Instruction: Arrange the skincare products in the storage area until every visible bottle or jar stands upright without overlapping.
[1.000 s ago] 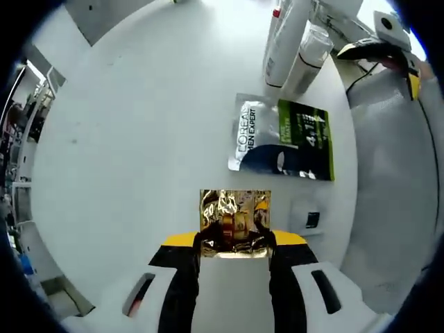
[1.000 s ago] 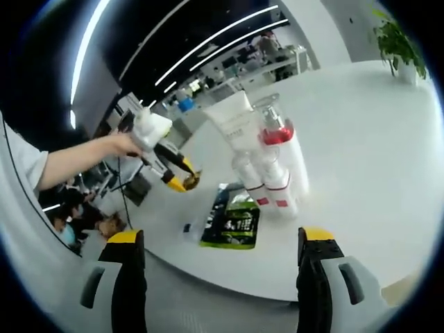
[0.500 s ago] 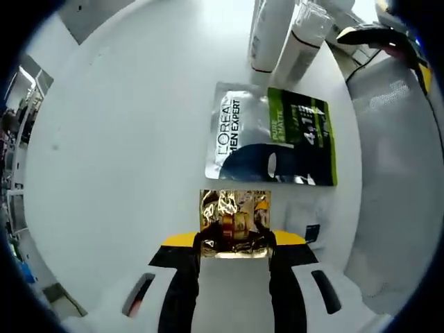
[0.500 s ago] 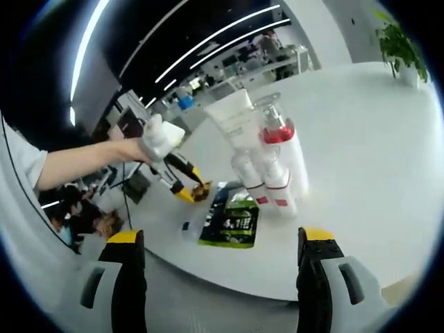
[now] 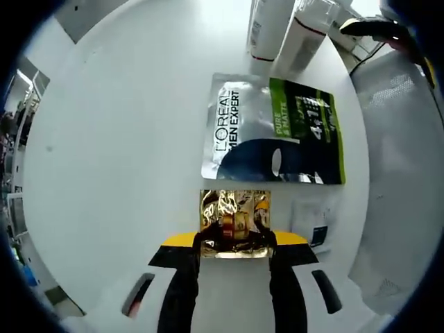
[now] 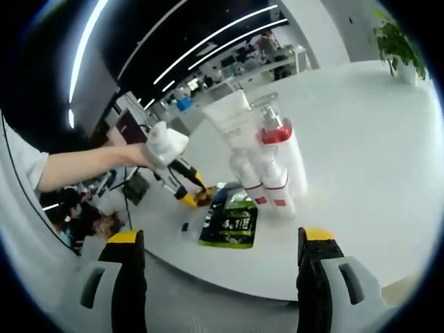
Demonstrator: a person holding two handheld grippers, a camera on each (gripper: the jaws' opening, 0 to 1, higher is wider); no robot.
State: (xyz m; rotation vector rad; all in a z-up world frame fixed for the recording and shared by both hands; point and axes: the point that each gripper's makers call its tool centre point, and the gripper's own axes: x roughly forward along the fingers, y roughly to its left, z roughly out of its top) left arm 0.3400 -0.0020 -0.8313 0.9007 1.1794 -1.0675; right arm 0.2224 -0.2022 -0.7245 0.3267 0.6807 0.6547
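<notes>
Your left tool [image 5: 234, 239] is pinching a small gold packet [image 5: 234, 218], held over the white worktop [image 5: 118, 139] near its edge. Just past it lies a flat face-mask packet [image 5: 274, 132], and beyond that the bottles [image 6: 267, 170] stand close together. Your right tool [image 6: 218, 246] is wide open and holds nothing. Go too far and you could knock the bottles over.

Crinkled gold sachet [image 5: 234, 222], green-and-silver packet [image 5: 274, 130]
</notes>
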